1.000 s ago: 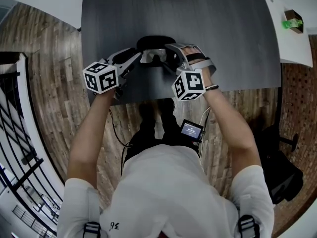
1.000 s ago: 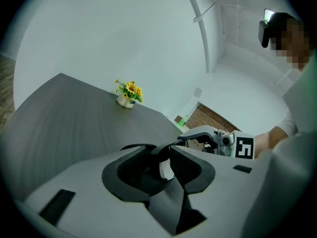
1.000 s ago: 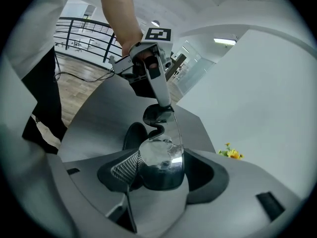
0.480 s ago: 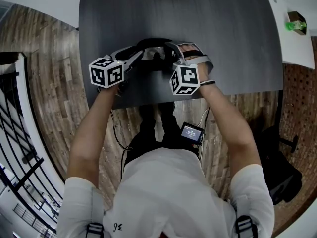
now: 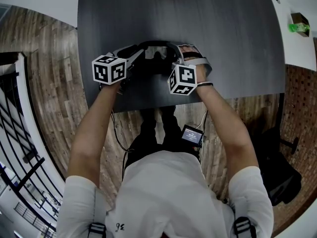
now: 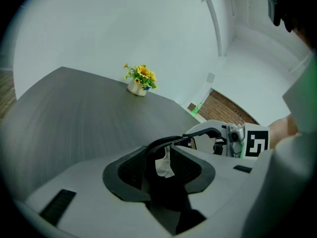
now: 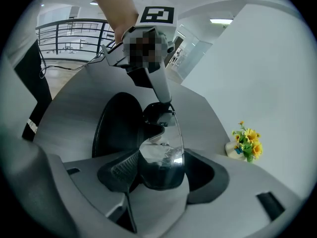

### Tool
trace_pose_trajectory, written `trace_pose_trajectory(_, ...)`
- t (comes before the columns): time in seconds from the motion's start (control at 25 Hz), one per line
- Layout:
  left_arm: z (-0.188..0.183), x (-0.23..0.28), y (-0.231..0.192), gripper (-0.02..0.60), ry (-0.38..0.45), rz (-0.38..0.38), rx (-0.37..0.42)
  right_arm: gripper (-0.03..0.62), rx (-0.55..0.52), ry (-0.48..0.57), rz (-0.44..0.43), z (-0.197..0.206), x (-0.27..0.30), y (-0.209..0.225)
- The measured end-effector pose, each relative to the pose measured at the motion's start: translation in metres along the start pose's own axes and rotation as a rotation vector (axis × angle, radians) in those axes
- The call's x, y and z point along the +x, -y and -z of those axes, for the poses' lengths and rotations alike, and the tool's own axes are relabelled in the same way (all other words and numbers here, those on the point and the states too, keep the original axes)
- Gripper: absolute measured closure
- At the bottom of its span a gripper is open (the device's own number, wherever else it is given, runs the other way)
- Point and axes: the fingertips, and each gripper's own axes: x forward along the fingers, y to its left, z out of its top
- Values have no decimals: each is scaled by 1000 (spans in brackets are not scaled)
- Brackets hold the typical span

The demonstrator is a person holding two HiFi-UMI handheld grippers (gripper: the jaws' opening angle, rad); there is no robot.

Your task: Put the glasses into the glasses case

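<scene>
Glasses (image 5: 157, 54) hung over the open case (image 7: 110, 125), left tool (image 5: 134, 58) clamped on one frame end, right tool (image 5: 177, 58) on a lens. Placing step, it seemed; next, lower squarely in, then release.

glasses (image 5: 157, 53) over case (image 7: 111, 128) on table (image 5: 223, 33), flowers (image 6: 141, 78) far behind

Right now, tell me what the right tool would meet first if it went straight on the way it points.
Probably the black glasses case, lying just past the glasses that the right tool grips; depth is unclear.
</scene>
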Motion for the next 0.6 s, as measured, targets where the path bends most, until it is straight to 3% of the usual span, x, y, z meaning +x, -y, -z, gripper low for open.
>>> trace_pose_trajectory(0.6, 10, 2, -3, 434, -16, -1, -14, 315, -30, 8, -73, -3, 3, 1)
